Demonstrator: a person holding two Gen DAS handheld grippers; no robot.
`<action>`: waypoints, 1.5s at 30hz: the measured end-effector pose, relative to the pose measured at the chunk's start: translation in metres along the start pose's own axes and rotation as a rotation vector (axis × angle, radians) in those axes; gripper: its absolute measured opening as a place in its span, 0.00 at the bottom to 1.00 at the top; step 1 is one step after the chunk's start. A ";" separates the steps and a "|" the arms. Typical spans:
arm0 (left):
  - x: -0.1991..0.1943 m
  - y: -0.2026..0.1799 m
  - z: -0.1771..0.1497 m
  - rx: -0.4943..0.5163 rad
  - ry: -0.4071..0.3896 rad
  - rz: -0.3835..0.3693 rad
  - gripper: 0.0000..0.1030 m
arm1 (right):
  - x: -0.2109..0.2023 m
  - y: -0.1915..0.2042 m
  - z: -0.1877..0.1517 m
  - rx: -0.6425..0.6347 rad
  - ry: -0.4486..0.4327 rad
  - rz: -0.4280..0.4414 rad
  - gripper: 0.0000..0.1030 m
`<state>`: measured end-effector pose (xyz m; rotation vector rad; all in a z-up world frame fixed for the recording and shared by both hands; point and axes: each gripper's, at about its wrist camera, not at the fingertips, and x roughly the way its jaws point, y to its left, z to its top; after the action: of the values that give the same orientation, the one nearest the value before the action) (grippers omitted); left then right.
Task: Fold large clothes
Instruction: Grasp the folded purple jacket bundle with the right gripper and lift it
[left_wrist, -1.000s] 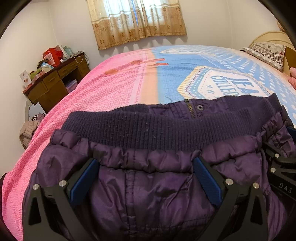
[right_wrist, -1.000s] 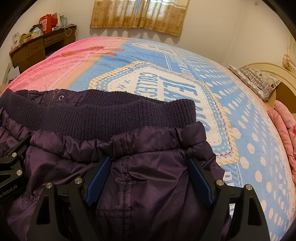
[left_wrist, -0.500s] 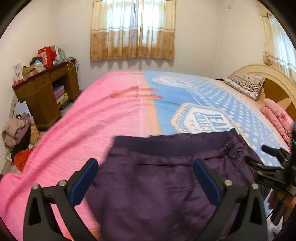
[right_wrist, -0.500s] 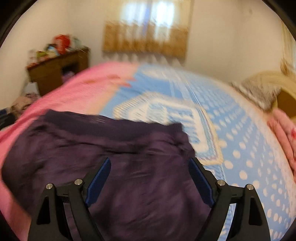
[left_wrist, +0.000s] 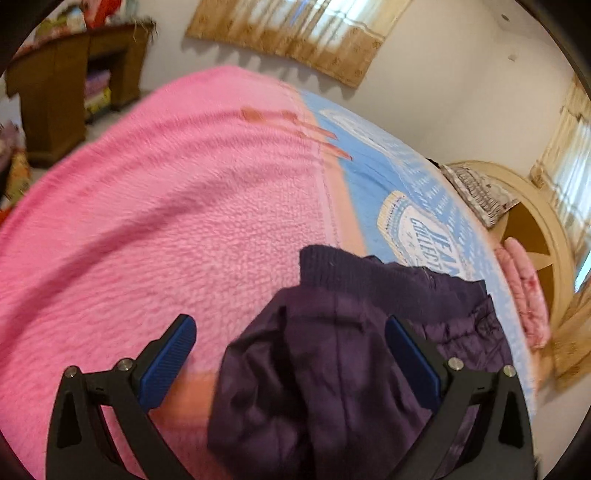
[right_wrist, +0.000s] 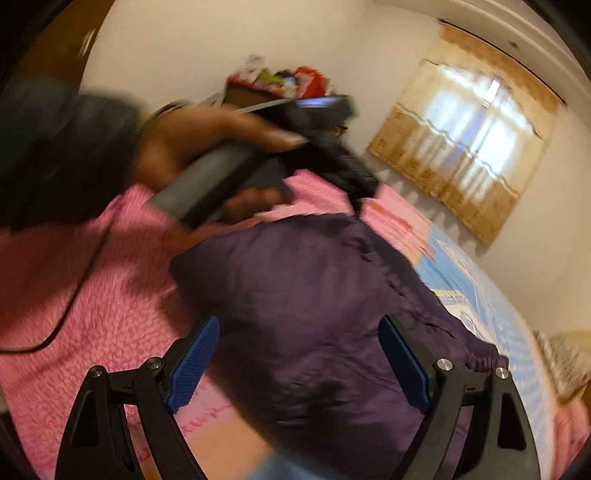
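Note:
A dark purple padded jacket (left_wrist: 354, 354) with a ribbed knit hem lies folded on the bed, partly on the pink blanket (left_wrist: 166, 221) and partly on the blue cover. It also shows in the right wrist view (right_wrist: 314, 306). My left gripper (left_wrist: 291, 354) is open and empty, raised above the jacket's left part. My right gripper (right_wrist: 299, 365) is open and empty above the jacket. In the right wrist view the person's hand holds the left gripper's handle (right_wrist: 221, 177) beyond the jacket. Both views are blurred.
A wooden desk (left_wrist: 62, 85) with clutter stands left of the bed. Curtained windows (left_wrist: 295, 33) are on the far wall. A pillow (left_wrist: 476, 192), a wooden headboard (left_wrist: 535, 229) and a pink garment (left_wrist: 524, 295) are at the right. A cable (right_wrist: 74, 295) trails over the blanket.
Both grippers have lifted off the jacket and pulled back, empty. The left one swung left and tilted. The right one turned left so it now sees the other hand.

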<state>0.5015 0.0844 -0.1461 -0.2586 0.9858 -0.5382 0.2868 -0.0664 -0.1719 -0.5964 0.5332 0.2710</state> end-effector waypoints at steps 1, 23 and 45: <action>0.007 0.002 0.003 -0.008 0.031 -0.017 1.00 | 0.003 0.007 0.001 -0.019 -0.003 -0.003 0.85; -0.015 -0.001 -0.032 0.063 0.120 -0.234 0.27 | 0.007 0.034 0.016 -0.060 -0.005 0.086 0.36; -0.013 -0.274 0.026 0.158 -0.044 -0.421 0.71 | -0.143 -0.250 -0.107 0.880 -0.350 0.299 0.29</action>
<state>0.4321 -0.1401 -0.0016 -0.3374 0.8425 -0.9852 0.2227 -0.3426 -0.0536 0.3866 0.3483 0.3785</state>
